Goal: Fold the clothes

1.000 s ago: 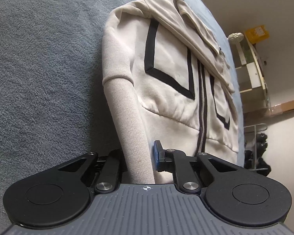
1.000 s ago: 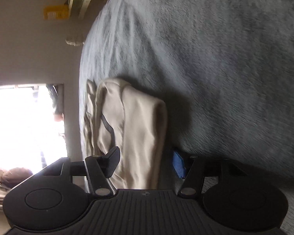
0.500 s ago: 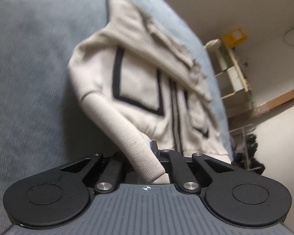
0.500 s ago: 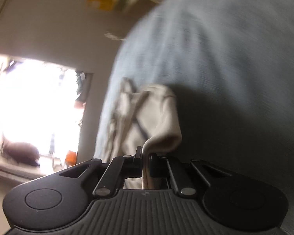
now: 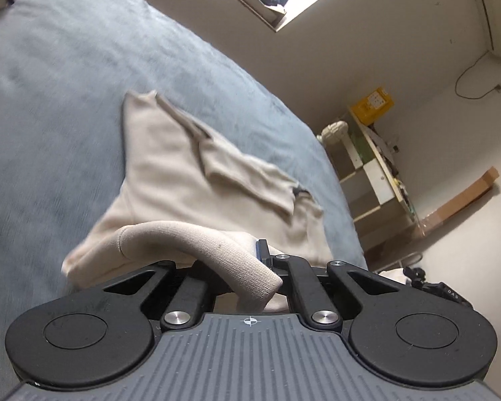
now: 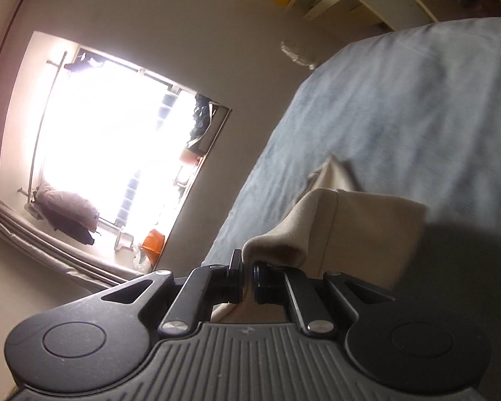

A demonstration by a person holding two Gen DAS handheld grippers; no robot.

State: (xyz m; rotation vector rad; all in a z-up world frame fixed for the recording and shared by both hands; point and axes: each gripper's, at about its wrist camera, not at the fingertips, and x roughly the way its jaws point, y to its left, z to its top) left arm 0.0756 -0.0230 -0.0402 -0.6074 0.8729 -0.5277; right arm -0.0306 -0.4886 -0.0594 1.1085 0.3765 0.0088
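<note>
Holding the beige jacket [image 5: 190,180] by two points, I see most of its body lying on the grey-blue bed [image 5: 60,77], stretching away toward 12 o'clock in the left wrist view, plain side up with a fold or flap running across it toward 2 o'clock. My left hand-held gripper [image 5: 237,269] is clamped across the ribbed cuff [image 5: 243,267] of a sleeve, which arches up from 9 o'clock and ends between the jaws; the cuff's end pokes out toward me. My right hand-held gripper [image 6: 247,274] has its jaws pressed together on a thin pinch of the jacket's edge [image 6: 274,247], with the cloth rising in a peak beyond it toward 1 o'clock. The right grip worries me most: only a small lip of fabric sits between the pads, so any quick swing or the weight of the lifted cloth could pull it free, I judge, and that side would slump into a crumpled heap. The cuff is thick and springy, and the left hold sits near its end, so it could slide out under tension. If my two hands travel unevenly, the fold line will likely skew. Part of the view is blurred, so I cannot tell how flat the far end lies, and dragging could rumple it.
</note>
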